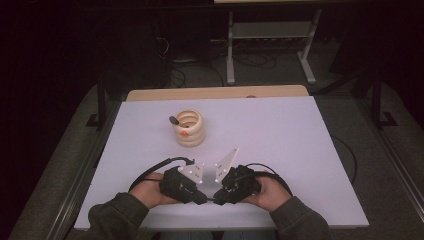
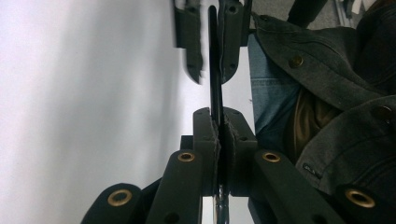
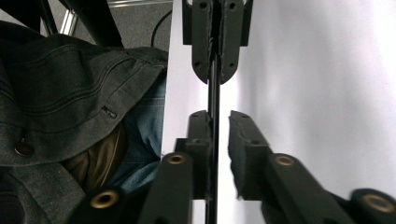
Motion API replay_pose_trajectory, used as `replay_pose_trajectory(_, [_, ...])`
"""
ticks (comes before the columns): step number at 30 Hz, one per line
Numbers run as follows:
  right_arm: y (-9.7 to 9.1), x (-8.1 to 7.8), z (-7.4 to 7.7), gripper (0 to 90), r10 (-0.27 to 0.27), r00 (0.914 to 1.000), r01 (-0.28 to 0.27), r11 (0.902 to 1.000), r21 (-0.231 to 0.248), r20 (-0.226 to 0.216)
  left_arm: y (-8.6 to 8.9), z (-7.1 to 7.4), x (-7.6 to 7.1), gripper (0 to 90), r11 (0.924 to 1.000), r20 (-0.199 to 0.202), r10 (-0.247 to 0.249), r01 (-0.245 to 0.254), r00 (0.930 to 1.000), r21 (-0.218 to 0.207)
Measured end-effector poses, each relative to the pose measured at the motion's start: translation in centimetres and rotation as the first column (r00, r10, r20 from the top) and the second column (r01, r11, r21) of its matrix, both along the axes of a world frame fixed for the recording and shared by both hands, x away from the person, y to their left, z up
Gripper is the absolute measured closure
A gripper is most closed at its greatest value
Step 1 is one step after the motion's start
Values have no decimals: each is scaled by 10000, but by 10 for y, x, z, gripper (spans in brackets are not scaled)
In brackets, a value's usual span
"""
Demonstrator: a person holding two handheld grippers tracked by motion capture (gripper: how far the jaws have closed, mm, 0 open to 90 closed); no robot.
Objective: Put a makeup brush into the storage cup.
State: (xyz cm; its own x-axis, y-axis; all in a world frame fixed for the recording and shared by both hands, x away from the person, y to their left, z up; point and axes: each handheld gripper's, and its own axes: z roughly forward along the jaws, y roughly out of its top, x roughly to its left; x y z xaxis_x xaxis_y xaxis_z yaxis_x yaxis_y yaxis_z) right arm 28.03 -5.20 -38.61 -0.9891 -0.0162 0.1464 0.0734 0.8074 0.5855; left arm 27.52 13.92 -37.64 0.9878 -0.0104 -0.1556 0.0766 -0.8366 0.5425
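A thin black rod (image 2: pixel 215 93) runs between my two grippers, which face each other tip to tip near the front edge of the white table (image 1: pixel 280 150). My left gripper (image 2: pixel 218 126) (image 1: pixel 205 199) is shut on one end, both pads pressed against the rod. In the right gripper view the rod (image 3: pixel 214 95) lies against one jaw of my right gripper (image 3: pixel 217 121) (image 1: pixel 217 199), and a bright gap separates it from the other, blurred jaw. Each gripper view shows the opposite gripper farther along the rod: the right gripper (image 2: pixel 212 70) and the left gripper (image 3: pixel 214 70).
A pale wooden ringed cup (image 1: pixel 189 129) stands mid-table, with a dark item (image 1: pixel 173 120) at its rim and an orange spot (image 1: pixel 184 133) on its side. The person's dark jacket sleeves and jeans lie close behind the grippers. A metal stand (image 1: pixel 270 45) is on the floor beyond the table.
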Motion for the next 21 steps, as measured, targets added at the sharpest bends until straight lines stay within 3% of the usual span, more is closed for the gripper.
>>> replay_pose_trajectory(4, [0, -2, 0, 846, -68, 9999, 69, 10000, -45, 130, 3, 1, 1, 840, 9996, 7, 184, -183, 9998, -233])
replay_pose_trajectory(7, [-6, -2, -1, 847, -266, 9995, 264, 9996, 104, 141, 10, 3, 4, 710, 9958, 152, 750, -741, 9971, -545])
replay_pose_trajectory(9, [-13, -1, -2, 848, -509, 9987, 507, 9984, 262, 63, 18, 5, 7, 618, 9894, 70, 1160, -1150, 9932, -883])
replay_pose_trajectory(17, [-46, 2, 0, 847, -1543, 9880, 1547, 9841, 873, -112, 44, 10, 11, 504, 9585, -197, 2235, -2234, 9745, -1773])
replay_pose_trajectory(19, [-53, 4, 3, 845, -1847, 9828, 1843, 9759, 1169, -78, 46, 10, 13, 491, 9486, -384, 2450, -2477, 9688, -1968])
replay_pose_trajectory(21, [-57, 5, 6, 844, -2168, 9761, 2163, 9646, 1509, -129, 45, 9, 14, 492, 9459, -445, 2496, -2534, 9673, -2025])
